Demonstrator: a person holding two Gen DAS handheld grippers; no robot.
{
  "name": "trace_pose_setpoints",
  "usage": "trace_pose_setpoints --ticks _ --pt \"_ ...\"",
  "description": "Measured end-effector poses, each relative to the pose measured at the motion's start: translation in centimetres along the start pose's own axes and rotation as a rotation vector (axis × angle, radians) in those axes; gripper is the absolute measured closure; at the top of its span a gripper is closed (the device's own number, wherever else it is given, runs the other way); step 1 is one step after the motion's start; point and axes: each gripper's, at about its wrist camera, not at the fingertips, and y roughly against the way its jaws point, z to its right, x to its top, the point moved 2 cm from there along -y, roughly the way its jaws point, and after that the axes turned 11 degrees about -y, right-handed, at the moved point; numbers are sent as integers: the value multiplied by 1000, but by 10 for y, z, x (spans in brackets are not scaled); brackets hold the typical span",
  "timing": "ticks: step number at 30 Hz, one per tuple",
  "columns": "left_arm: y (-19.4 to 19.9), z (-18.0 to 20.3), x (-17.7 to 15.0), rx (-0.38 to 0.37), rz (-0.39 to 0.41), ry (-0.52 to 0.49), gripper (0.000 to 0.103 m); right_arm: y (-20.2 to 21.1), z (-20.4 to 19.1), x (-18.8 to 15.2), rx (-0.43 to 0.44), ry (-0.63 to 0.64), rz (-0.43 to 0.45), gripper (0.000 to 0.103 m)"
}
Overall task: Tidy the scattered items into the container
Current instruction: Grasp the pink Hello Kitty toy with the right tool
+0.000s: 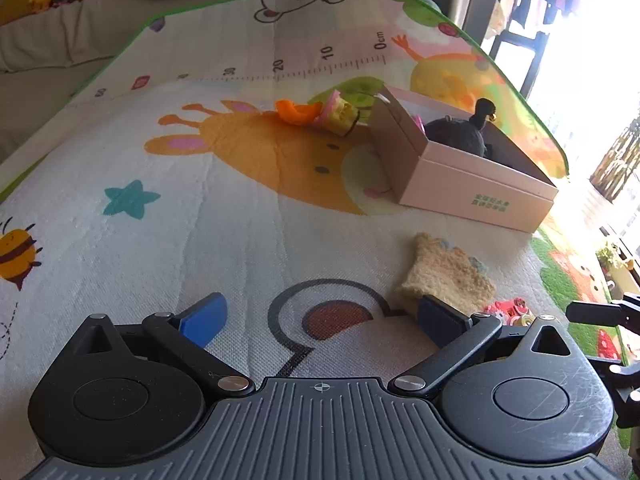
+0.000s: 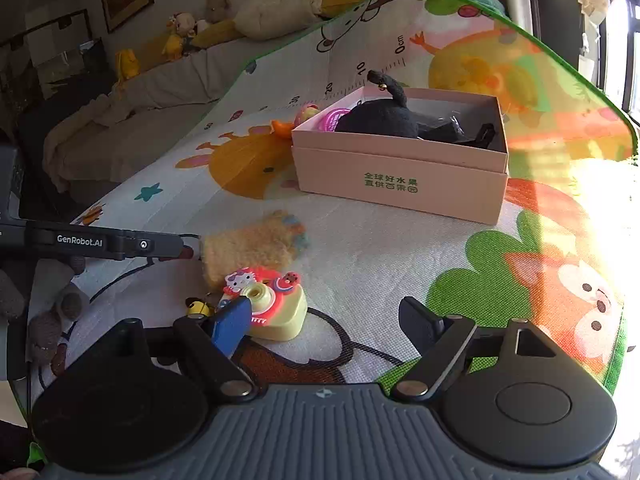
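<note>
**Lining up on the toy camera**

Sunlit play mat [image 2: 360,240] with cartoon animals covers the whole surface. Pink box [image 2: 400,184] sits upper right of centre in the right wrist view, already holding a black plush [image 2: 376,120]. Right gripper [image 2: 324,320] stands spread wide and empty; the toy camera [image 2: 272,308] lies at lower centre-left, against its blue left pad, not between the fingers. Left gripper [image 1: 324,316] is spread too, empty, with the fuzzy yellow pouch [image 1: 444,276] just beyond its right finger. Probably best to shift the right gripper leftward until the camera is centred, then grip its flat sides, not the lens.
</note>
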Motion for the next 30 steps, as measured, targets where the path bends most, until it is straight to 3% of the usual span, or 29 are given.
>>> trace_pose_setpoints --ticks 4,10,13,15,21,25,28,29,30 --pt "0 6 -3 18 6 -38 0 -9 -18 -11 -41 98 -20 18" --pt "0 8 -7 28 19 -59 0 -17 8 0 -262 15 61 18" --pt "-1 14 -9 52 20 -97 0 -9 8 -1 -176 22 58 18" --pt "-2 16 -9 62 15 -110 0 -7 -4 -5 -123 107 61 18" --pt "-1 15 -10 48 28 -95 0 -23 -13 4 -78 315 56 18" --pt "-1 15 -11 49 30 -96 0 -41 -14 10 -19 392 7 18" --pt "-1 15 -11 49 30 -96 0 -50 -16 16 24 382 -4 18" --pt "-1 15 -11 50 30 -97 0 -53 -16 18 43 359 -16 23" --pt "-1 15 -11 50 29 -98 0 -54 -16 19 62 337 -30 35"
